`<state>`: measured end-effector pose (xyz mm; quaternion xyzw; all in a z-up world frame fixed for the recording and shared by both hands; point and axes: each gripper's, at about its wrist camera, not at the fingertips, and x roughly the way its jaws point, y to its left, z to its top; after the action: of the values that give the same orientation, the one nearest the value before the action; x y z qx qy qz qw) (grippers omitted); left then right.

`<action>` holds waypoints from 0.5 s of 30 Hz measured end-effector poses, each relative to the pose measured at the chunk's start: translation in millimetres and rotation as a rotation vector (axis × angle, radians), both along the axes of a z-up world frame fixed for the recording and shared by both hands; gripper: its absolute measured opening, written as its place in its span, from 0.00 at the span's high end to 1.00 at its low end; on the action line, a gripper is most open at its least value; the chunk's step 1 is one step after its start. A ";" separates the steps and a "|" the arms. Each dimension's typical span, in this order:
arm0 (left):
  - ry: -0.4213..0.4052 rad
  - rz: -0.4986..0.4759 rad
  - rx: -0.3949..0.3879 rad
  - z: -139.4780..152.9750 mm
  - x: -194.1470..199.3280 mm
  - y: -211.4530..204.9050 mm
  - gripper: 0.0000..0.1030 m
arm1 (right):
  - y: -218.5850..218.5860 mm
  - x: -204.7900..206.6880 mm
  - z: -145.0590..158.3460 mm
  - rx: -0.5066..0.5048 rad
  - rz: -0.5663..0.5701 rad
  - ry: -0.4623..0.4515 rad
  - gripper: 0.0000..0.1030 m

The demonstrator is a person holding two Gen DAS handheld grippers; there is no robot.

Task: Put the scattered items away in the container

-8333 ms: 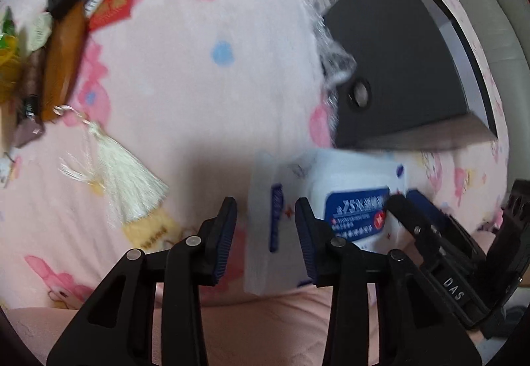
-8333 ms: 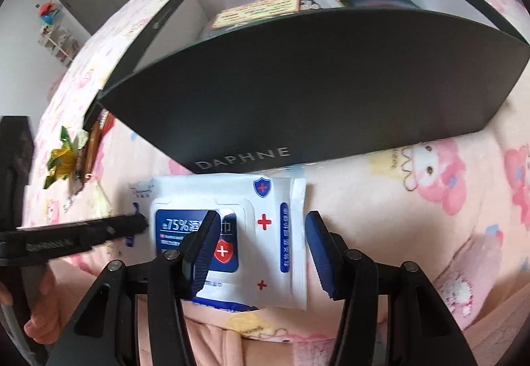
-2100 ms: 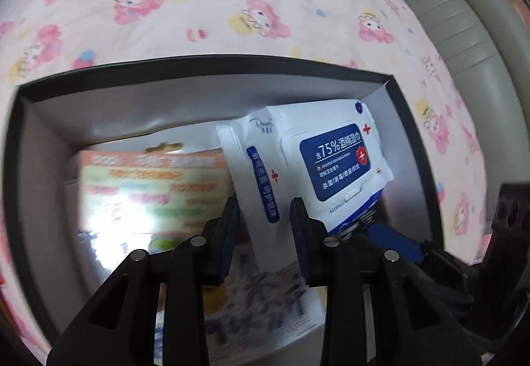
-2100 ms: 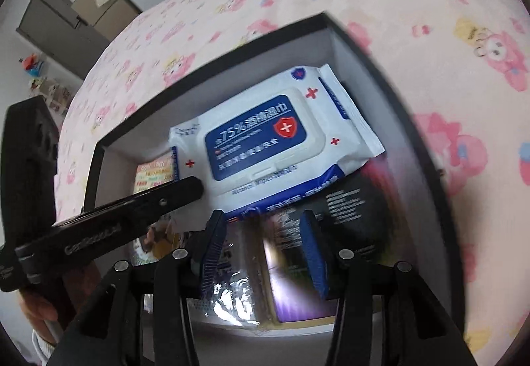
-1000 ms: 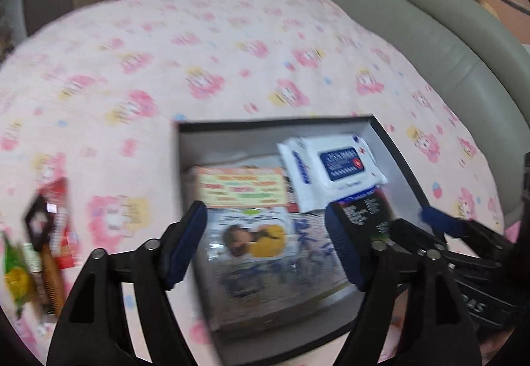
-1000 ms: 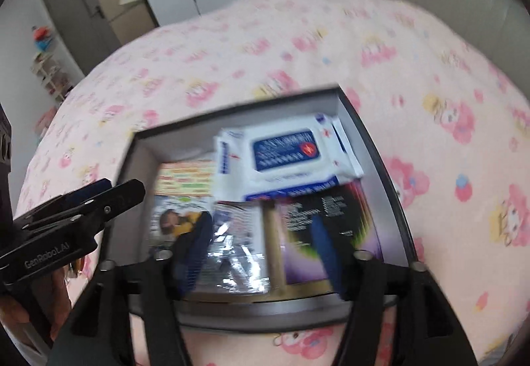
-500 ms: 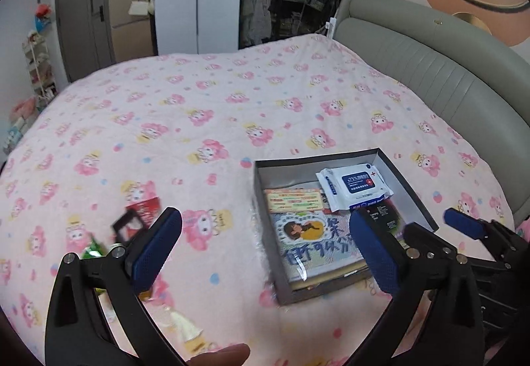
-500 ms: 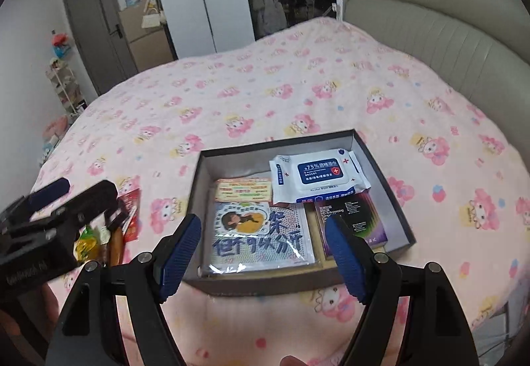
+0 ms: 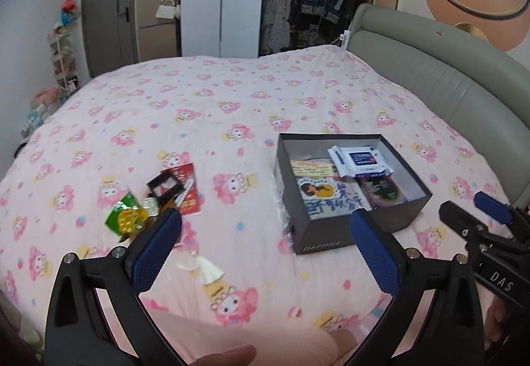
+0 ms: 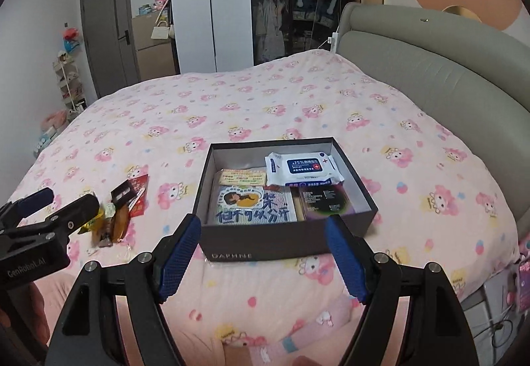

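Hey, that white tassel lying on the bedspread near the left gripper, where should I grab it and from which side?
Grip the tassel across its bunched upper end, where the threads gather into the cord, coming straight down from above with the open left gripper. It lies flat on the soft bedspread; the fringe end looks loose and would likely slip.

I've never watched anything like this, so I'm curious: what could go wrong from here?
The snack packets and red card lie in a tight heap, so a gripper might grab two or drop one. The tassel is thin on soft bedding, hard to pinch. The box is already crowded, with the wipes stacked on top, so more may slide.
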<state>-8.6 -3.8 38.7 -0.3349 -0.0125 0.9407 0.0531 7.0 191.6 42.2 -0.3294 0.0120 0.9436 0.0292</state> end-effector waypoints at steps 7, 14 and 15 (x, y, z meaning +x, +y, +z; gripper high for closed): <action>0.004 0.012 -0.027 -14.5 26.7 6.0 0.01 | -1.2 18.9 -12.8 -0.004 -0.032 0.025 0.27; -0.004 -0.011 -0.018 -17.1 32.5 11.6 0.01 | -2.5 23.2 -18.6 -0.022 -0.031 0.021 0.27; -0.005 -0.011 -0.018 -16.9 32.7 11.8 0.01 | -3.4 23.3 -19.0 -0.024 -0.027 0.019 0.27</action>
<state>24.2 8.0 21.9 -0.3380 -0.0025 0.9395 0.0550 30.3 188.2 23.3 -0.3207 0.0284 0.9460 0.0380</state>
